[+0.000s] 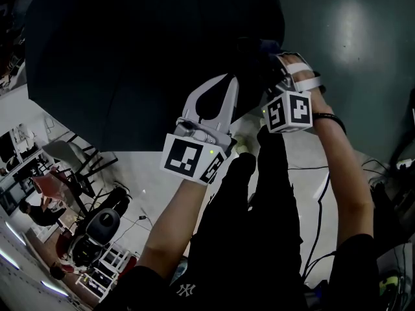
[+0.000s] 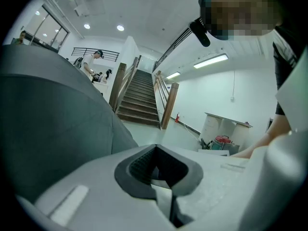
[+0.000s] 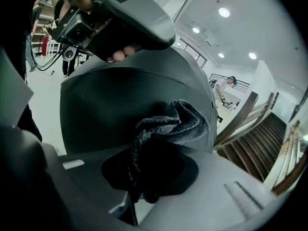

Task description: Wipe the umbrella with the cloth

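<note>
Right tongs (image 3: 155,160) clamped on nubby grey cloth (image 3: 179,121), left tongs (image 2: 155,150) closed empty, smooth dark domed umbrella (image 1: 130,57).

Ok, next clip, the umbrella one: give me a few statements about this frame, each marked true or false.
1. The right hand-held gripper is shut on a dark grey terry cloth. True.
2. The large dark fabric umbrella is folded up. False: its canopy is spread open.
3. The left hand-held gripper has its jaws wide apart. False: their tips meet, and no cloth is in them.
4. A brown wooden staircase shows in the left gripper view. True.
</note>
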Available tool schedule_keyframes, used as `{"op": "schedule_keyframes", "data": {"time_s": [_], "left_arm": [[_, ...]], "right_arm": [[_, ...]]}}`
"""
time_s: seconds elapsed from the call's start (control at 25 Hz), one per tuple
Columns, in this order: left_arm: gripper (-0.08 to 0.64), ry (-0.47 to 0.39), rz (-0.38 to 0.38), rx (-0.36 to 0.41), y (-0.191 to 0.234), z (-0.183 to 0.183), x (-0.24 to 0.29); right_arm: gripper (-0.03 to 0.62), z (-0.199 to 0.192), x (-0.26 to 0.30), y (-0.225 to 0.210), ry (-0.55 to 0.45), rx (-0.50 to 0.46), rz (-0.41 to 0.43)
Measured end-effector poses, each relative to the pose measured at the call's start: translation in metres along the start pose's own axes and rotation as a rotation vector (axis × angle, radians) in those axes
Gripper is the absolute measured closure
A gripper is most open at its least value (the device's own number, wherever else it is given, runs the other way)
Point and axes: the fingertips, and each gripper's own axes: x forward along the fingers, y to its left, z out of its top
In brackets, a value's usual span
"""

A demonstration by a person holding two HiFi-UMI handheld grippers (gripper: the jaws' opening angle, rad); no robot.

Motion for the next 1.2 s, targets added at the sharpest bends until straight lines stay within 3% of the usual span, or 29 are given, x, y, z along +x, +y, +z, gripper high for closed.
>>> {"op": "schedule_keyframes", "data": {"time_s": [0.6,0.8,1.2], "left_arm": [[0.558,0.037,-0.063,0.029,-0.010,-0.066,-0.050],[0.558,0.047,-0.076,0.040,-0.014,-0.091,-0.066],[0.558,0.049,-0.083,0.059,-0.025,-0.124,-0.089]], "right_arm": [[0.505,0.000,-0.004,0.126,0.026,0.082,-0.005],[0.505,-0.005,-0.001,0.181,0.033,0.063,0.030],[0.505,-0.015,0.003,0.250,0.043,0.043,0.073]]}}
